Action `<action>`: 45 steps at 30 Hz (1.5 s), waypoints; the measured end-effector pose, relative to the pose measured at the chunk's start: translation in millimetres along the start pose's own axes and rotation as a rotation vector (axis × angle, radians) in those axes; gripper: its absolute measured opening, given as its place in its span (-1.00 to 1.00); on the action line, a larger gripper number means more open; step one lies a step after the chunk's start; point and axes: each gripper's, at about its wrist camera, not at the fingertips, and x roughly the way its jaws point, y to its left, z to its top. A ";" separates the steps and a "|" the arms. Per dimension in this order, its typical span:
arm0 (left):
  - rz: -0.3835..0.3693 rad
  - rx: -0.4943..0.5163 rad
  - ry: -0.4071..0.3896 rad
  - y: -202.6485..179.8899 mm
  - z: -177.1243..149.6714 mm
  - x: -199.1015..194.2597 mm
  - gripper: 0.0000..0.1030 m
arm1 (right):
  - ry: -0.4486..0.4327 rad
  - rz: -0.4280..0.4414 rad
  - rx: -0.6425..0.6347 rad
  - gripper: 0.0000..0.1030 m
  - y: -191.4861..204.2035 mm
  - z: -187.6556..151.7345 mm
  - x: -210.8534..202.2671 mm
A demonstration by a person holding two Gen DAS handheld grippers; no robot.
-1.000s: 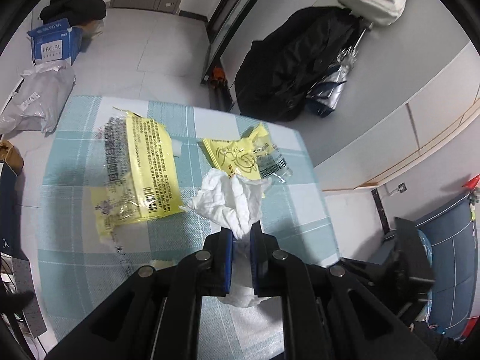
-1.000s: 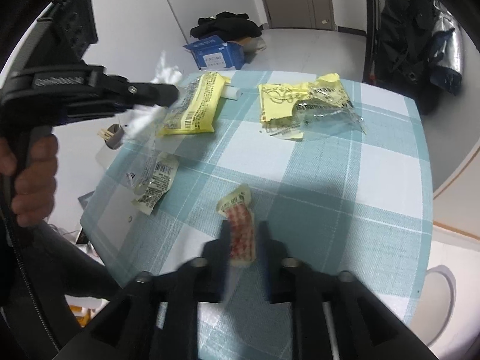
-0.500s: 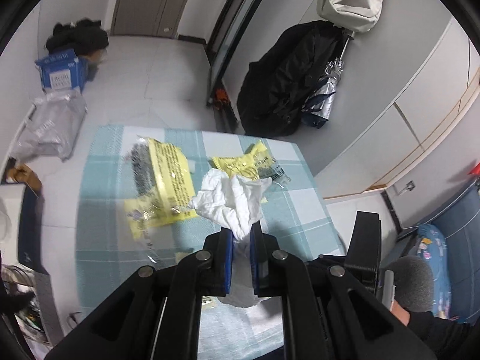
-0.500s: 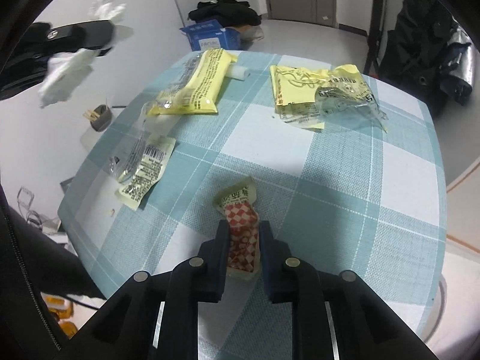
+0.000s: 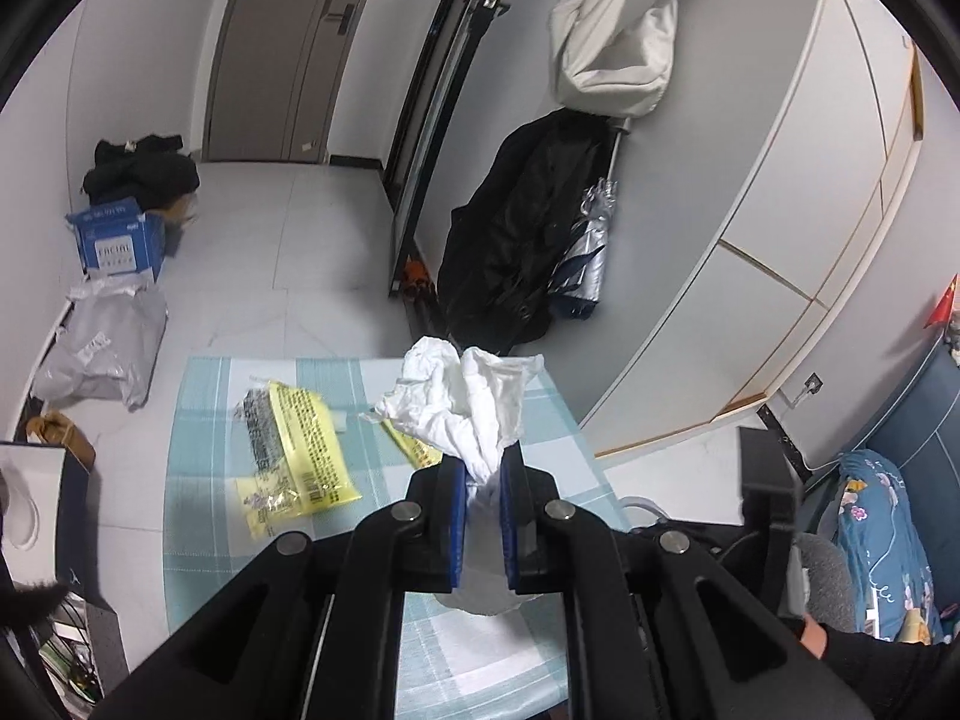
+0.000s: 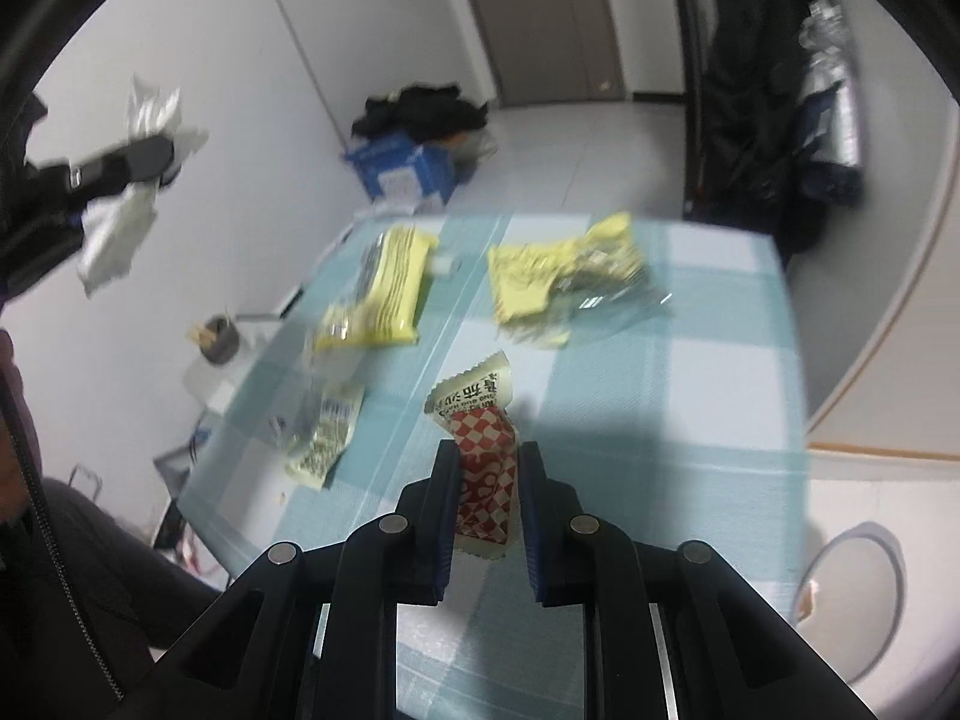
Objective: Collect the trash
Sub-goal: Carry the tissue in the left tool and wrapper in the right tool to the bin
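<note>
My left gripper is shut on a crumpled white tissue, held up above the checked table. That same gripper with its tissue shows at the upper left of the right wrist view. My right gripper is shut on a small red-and-white checked snack wrapper, lifted off the table. Still lying on the cloth are a long yellow wrapper, a torn yellow-and-clear wrapper and a small printed wrapper.
A round white bin stands on the floor right of the table. A blue box, a grey bag and dark clothes lie on the floor beyond. A black coat hangs by the wall. A person's sleeve is at left.
My right gripper shut on the checked wrapper and lifted it off the table. My left gripper rose with the tissue, so the table looks farther below.
</note>
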 end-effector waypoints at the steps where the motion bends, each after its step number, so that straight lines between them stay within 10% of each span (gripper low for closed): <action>1: 0.004 0.011 -0.007 -4.8 1.6 -2.0 -0.89 | -0.015 -0.004 0.002 -0.65 -1.2 3.4 -5.5; 25: -0.168 0.215 -0.007 -167.5 35.2 23.5 -0.89 | -0.457 -0.063 0.176 -0.65 -103.8 24.0 -232.8; 45: -0.405 0.275 0.365 -266.0 2.4 185.8 -0.89 | -0.409 -0.229 0.512 -0.65 -261.9 -89.4 -245.8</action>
